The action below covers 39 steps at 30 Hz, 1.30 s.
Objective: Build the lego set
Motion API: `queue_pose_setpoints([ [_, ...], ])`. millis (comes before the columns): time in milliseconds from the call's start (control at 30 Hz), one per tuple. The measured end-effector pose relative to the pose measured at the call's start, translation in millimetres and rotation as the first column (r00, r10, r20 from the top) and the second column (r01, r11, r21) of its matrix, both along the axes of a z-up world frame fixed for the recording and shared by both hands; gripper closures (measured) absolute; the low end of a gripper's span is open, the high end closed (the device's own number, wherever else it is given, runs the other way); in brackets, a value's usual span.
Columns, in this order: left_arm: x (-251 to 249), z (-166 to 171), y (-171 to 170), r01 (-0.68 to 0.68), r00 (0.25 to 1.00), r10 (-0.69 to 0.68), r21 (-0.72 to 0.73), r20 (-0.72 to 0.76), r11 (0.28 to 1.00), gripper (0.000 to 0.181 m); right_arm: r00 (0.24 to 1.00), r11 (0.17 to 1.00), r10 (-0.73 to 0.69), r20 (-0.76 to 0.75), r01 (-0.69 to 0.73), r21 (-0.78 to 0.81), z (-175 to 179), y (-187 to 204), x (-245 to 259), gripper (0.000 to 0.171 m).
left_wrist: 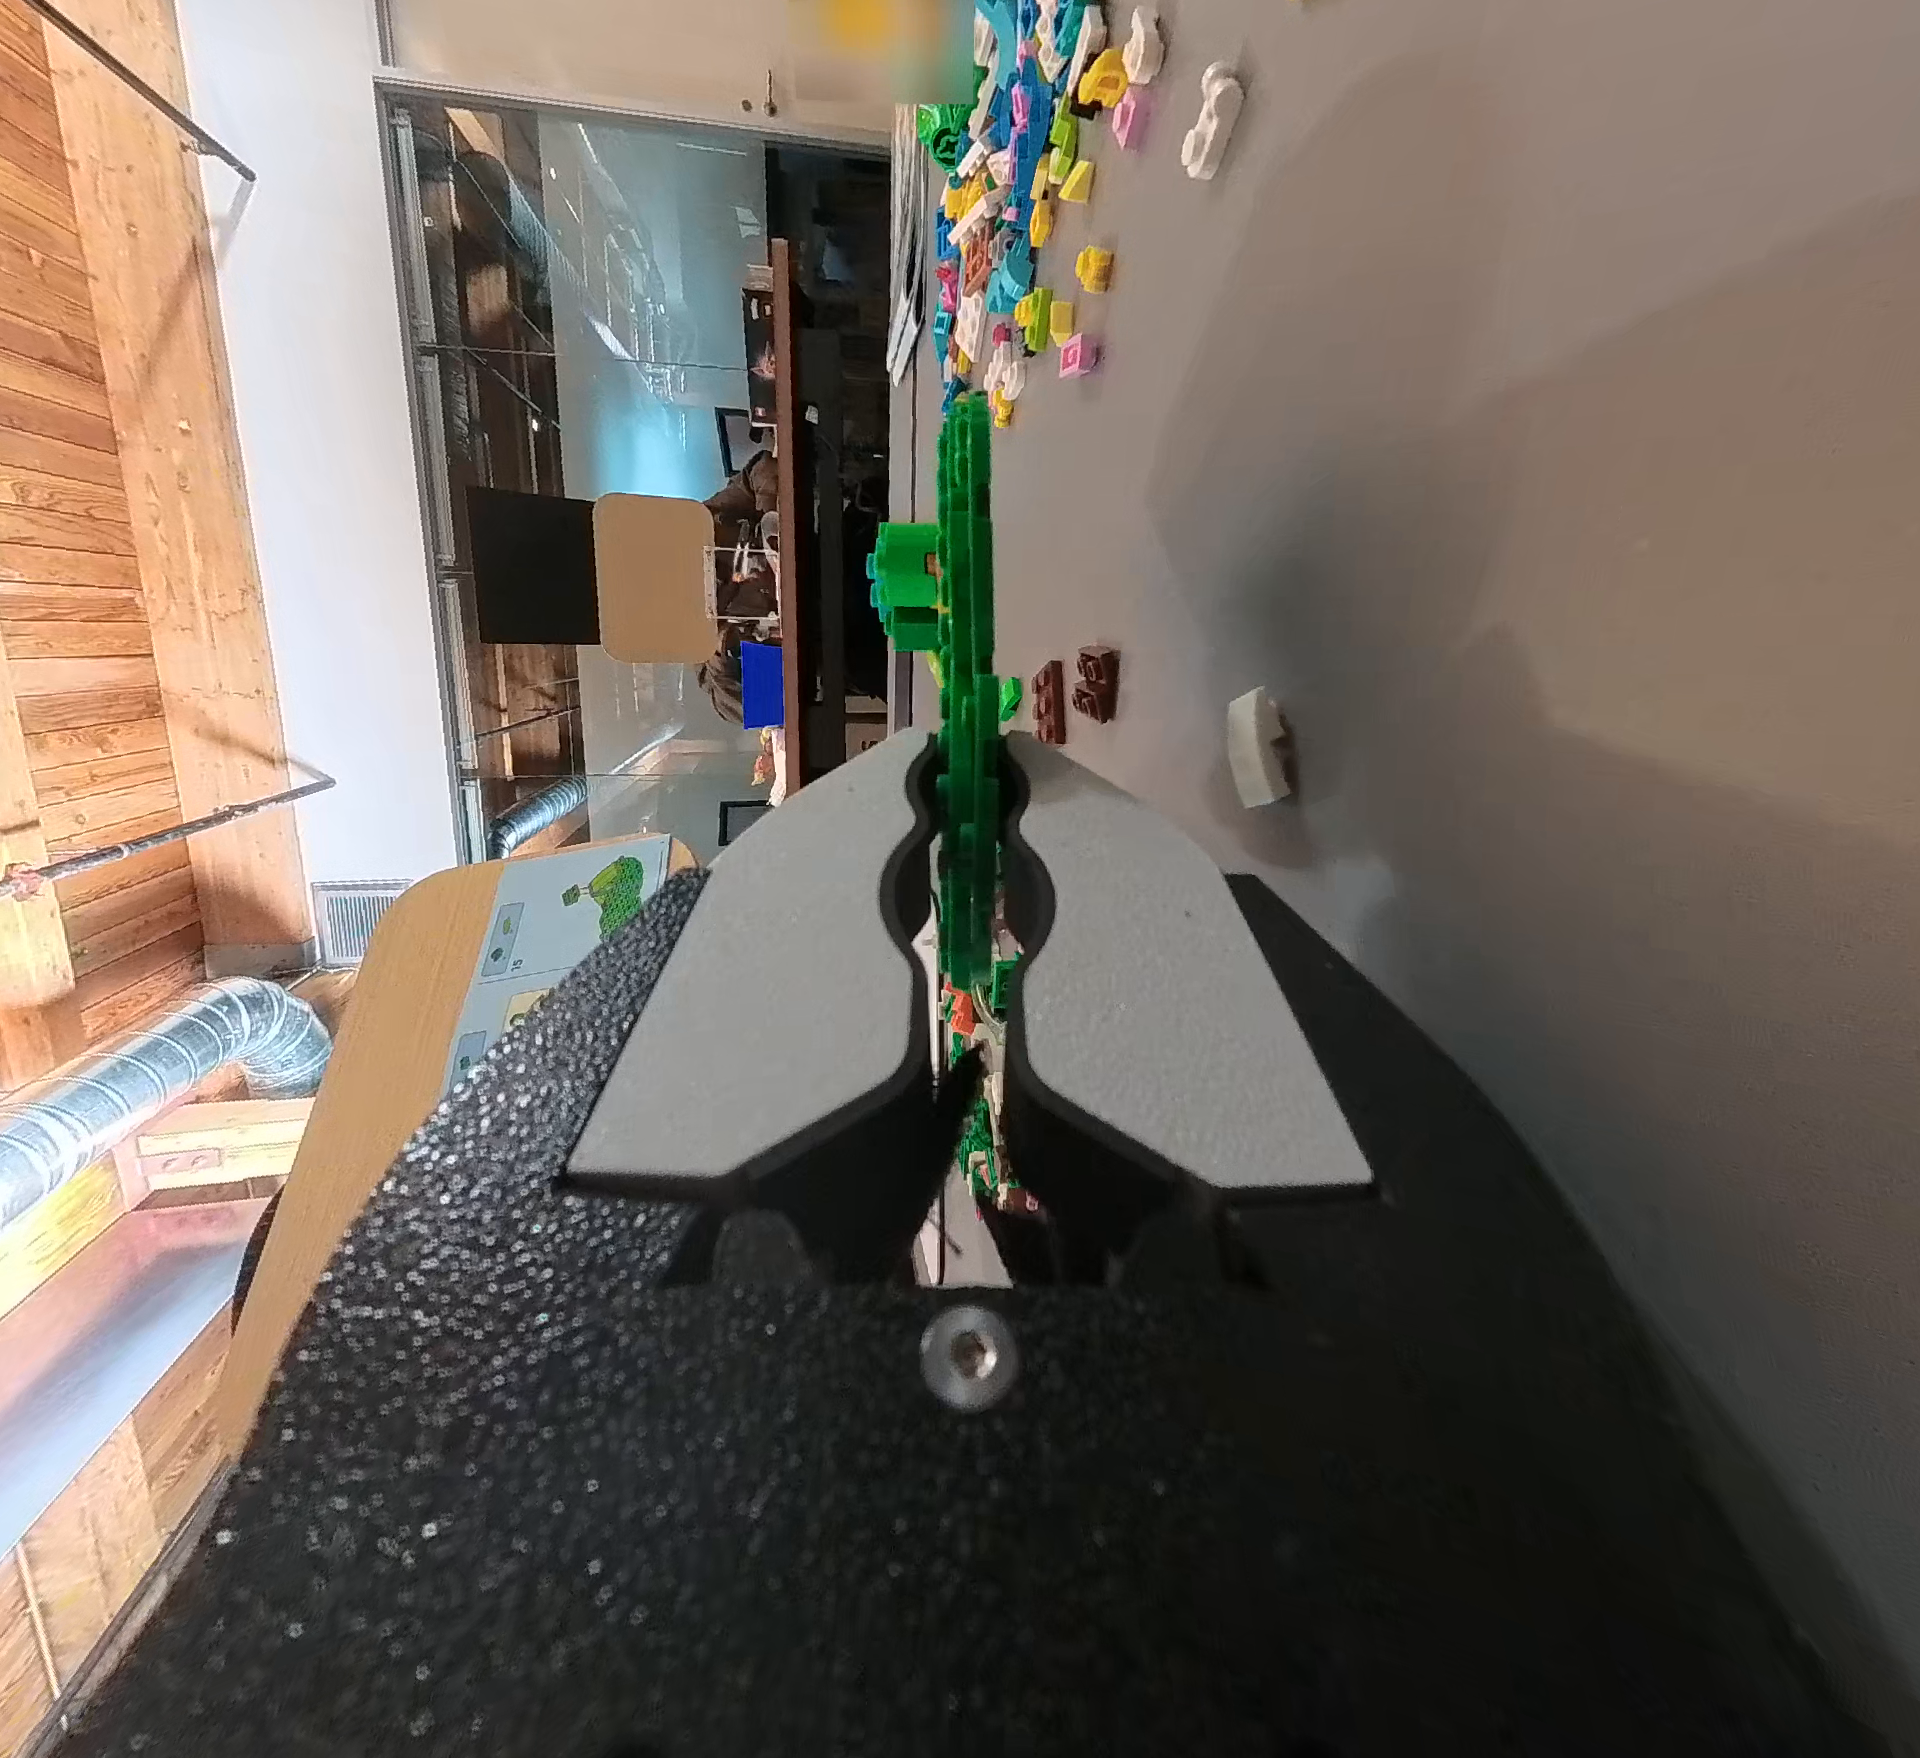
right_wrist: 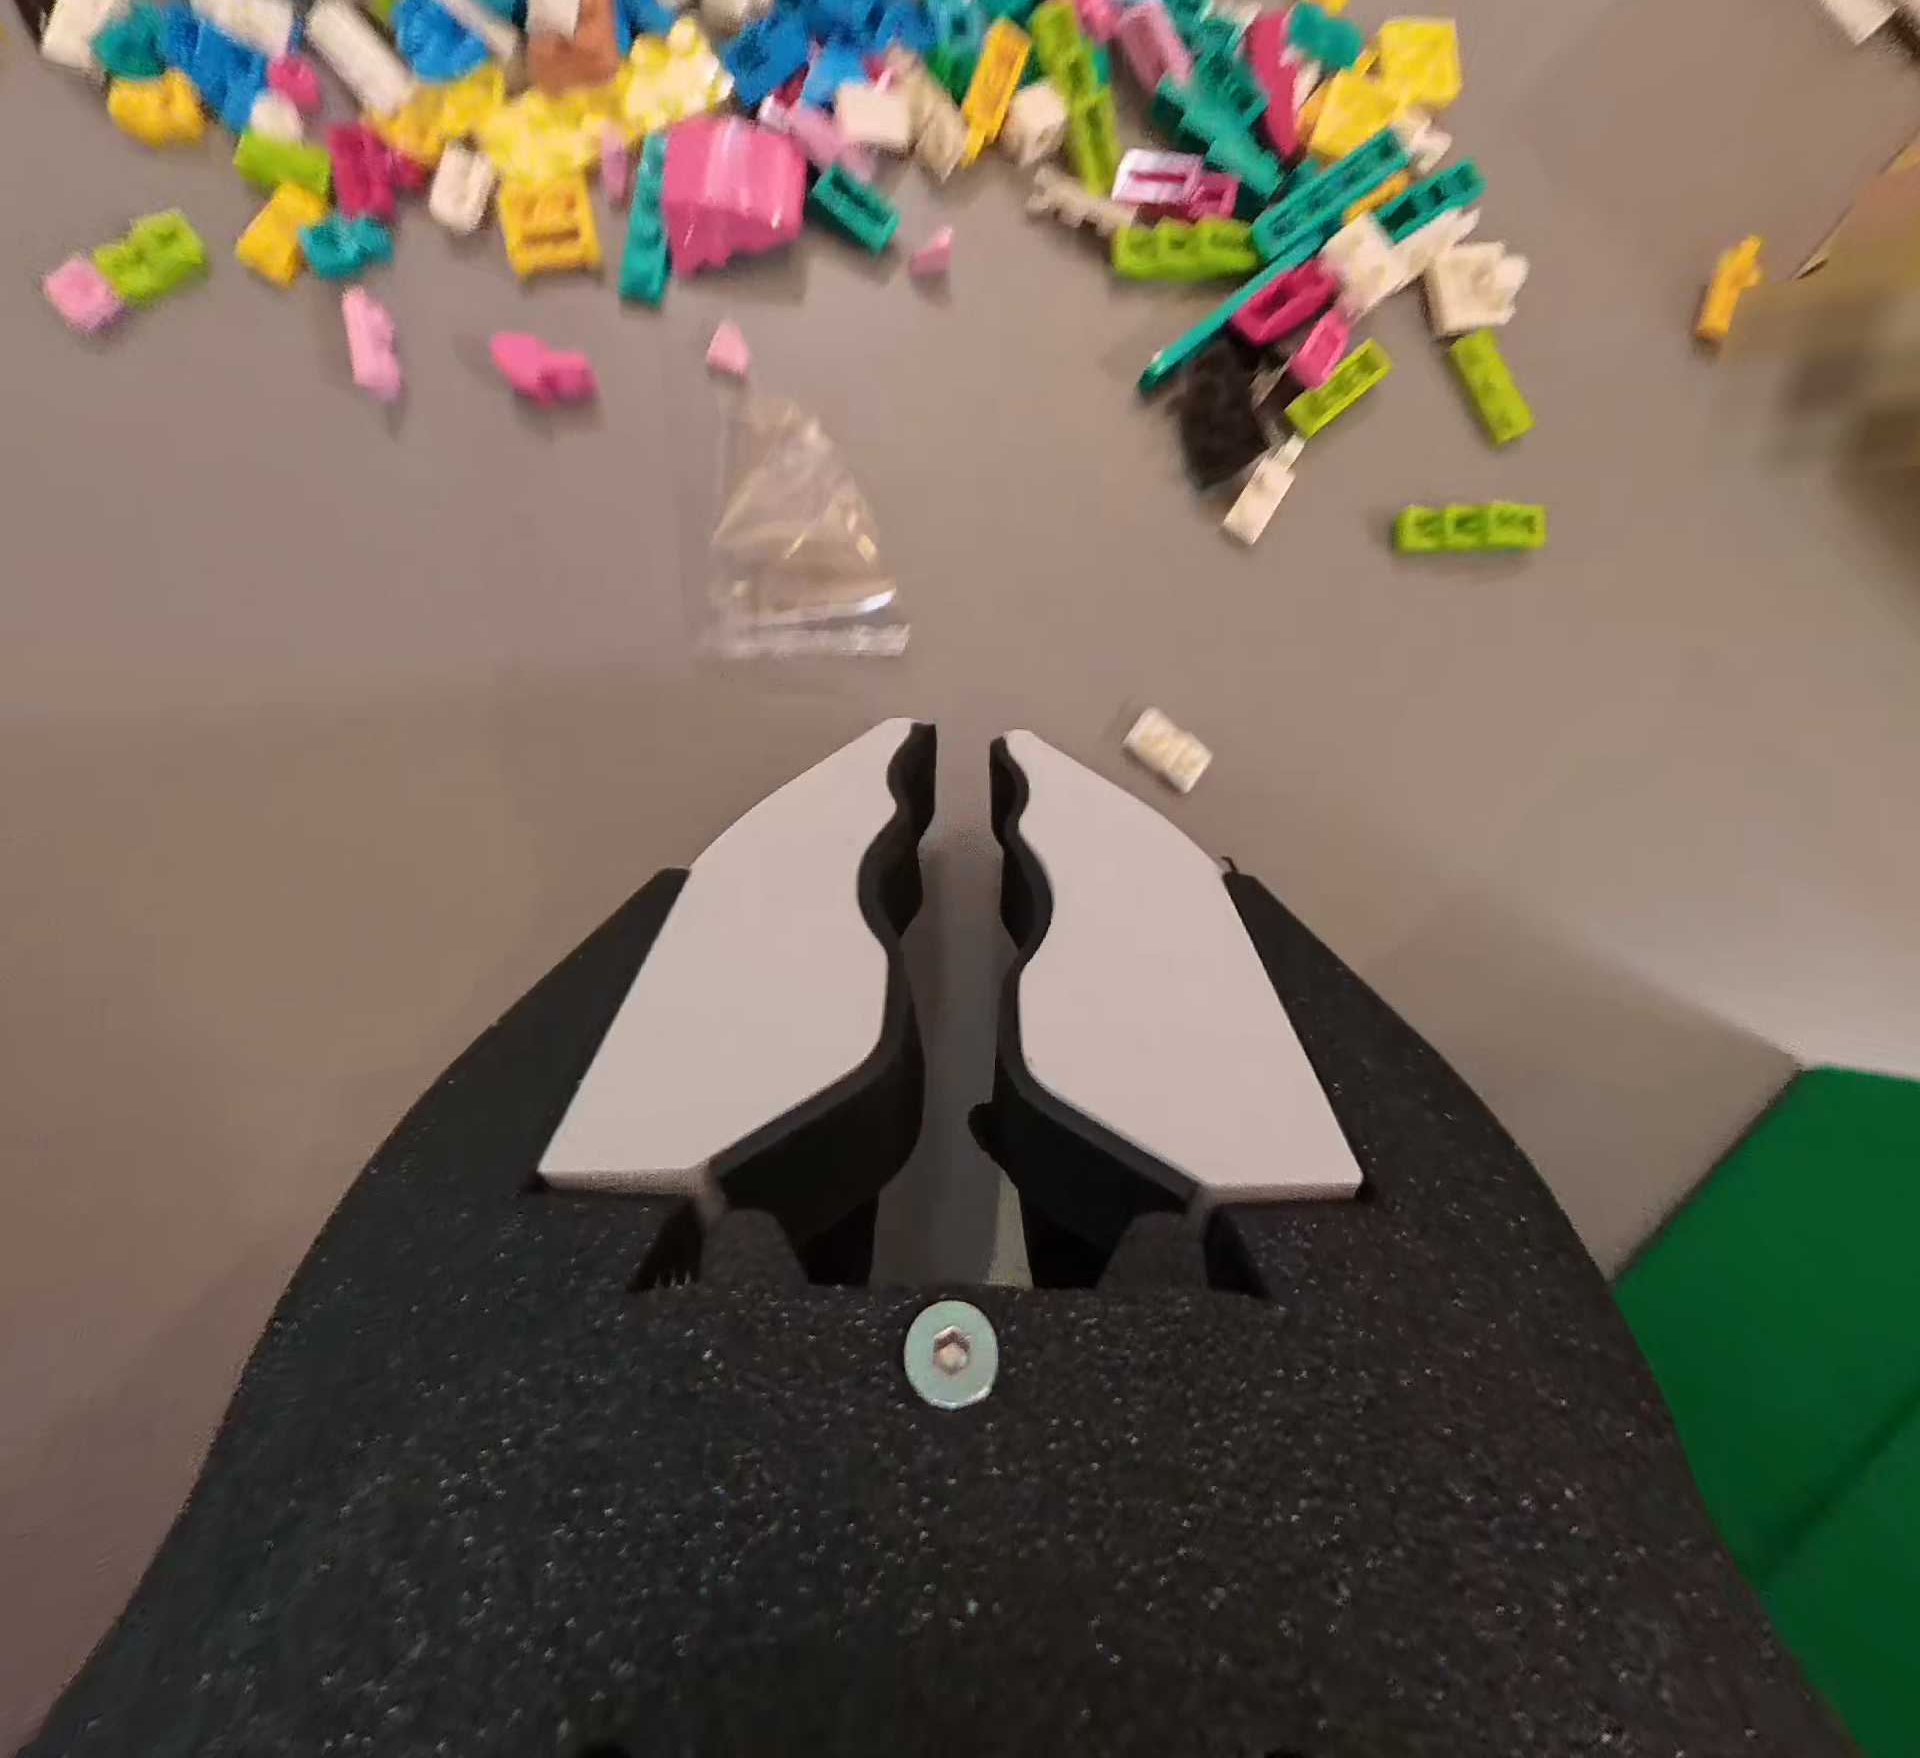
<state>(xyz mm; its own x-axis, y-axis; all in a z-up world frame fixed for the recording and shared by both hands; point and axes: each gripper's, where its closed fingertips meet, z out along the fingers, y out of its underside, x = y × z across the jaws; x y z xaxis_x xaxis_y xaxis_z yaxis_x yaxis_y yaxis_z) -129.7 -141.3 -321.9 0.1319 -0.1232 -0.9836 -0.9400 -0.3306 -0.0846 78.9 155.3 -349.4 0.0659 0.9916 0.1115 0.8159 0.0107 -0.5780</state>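
My left gripper (left_wrist: 968, 752) is shut on the edge of a green lego baseplate (left_wrist: 964, 565), seen edge-on and rolled sideways in the left wrist view. A small green brick stack (left_wrist: 906, 588) sits on the plate. My right gripper (right_wrist: 962, 740) hovers over the grey table (right_wrist: 312, 617), its jaws a narrow gap apart and empty. A heap of loose coloured bricks (right_wrist: 779, 46) lies ahead of it. A small white brick (right_wrist: 1168, 749) lies just right of its tips. The heap also shows in the left wrist view (left_wrist: 1029, 108).
A clear plastic bag (right_wrist: 795, 545) lies ahead of the right gripper. Brown bricks (left_wrist: 1081, 685) and a white curved piece (left_wrist: 1259, 747) lie beside the baseplate. An instruction booklet (left_wrist: 561, 919) lies on the table. A green surface (right_wrist: 1787, 1345) shows at the lower right. My hands' fingertips stand some 35 centimetres from each other. My right gripper is the nearer one to the small white brick (right_wrist: 1168, 749): about 4 centimetres, against 40 centimetres.
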Motion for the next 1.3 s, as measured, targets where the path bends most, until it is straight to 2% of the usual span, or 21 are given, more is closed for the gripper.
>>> queue_pose_setpoints([
  [133, -0.3, -0.3, 0.0, -0.001, 1.000, 0.001, -0.003, -0.001, 1.000, 0.173, 0.997, 1.000, -0.007, -0.083, 0.008, 0.011, 7.6, 19.9, -33.5, 0.163],
  [300, -1.2, -1.1, 0.2, -0.005, 1.000, 0.005, -0.008, -0.001, 1.000, 0.173, 0.989, 0.993, 0.101, -0.105, -0.094, 0.065, 7.1, 27.1, -75.3, 0.163],
  [433, -1.8, -1.9, 0.6, -0.010, 1.000, 0.010, -0.014, -0.004, 1.000, 0.173, 0.989, 0.981, 0.136, -0.056, -0.126, 0.149, 3.2, 40.1, -97.3, 0.171],
  [633, -2.2, -2.0, 0.6, -0.012, 1.000, 0.013, -0.017, 0.009, 1.000, 0.174, 0.990, 0.973, 0.138, -0.004, -0.135, 0.186, 2.8, 61.9, -118.8, 0.171],
  [767, -1.4, -2.1, 0.5, -0.010, 1.000, 0.011, -0.018, 0.004, 1.000, 0.173, 0.977, 0.959, 0.210, 0.034, -0.212, 0.189, 1.5, 68.1, -132.6, 0.168],
  [933, -1.4, -2.5, 0.4, -0.011, 1.000, 0.011, -0.022, 0.011, 1.000, 0.174, 0.959, 0.959, 0.279, 0.047, -0.281, 0.046, -3.2, 61.3, -141.8, 0.161],
  [1133, -1.2, -2.9, 0.4, -0.010, 1.000, 0.011, -0.024, 0.015, 1.000, 0.174, 0.938, 0.941, 0.319, 0.133, -0.330, 0.072, -8.4, 67.1, -134.5, 0.162],
  [1300, -1.0, -3.2, 0.3, -0.010, 1.000, 0.011, -0.026, 0.015, 1.000, 0.173, 0.921, 0.930, 0.354, 0.164, -0.366, 0.045, -10.3, 62.6, -123.5, 0.171],
])
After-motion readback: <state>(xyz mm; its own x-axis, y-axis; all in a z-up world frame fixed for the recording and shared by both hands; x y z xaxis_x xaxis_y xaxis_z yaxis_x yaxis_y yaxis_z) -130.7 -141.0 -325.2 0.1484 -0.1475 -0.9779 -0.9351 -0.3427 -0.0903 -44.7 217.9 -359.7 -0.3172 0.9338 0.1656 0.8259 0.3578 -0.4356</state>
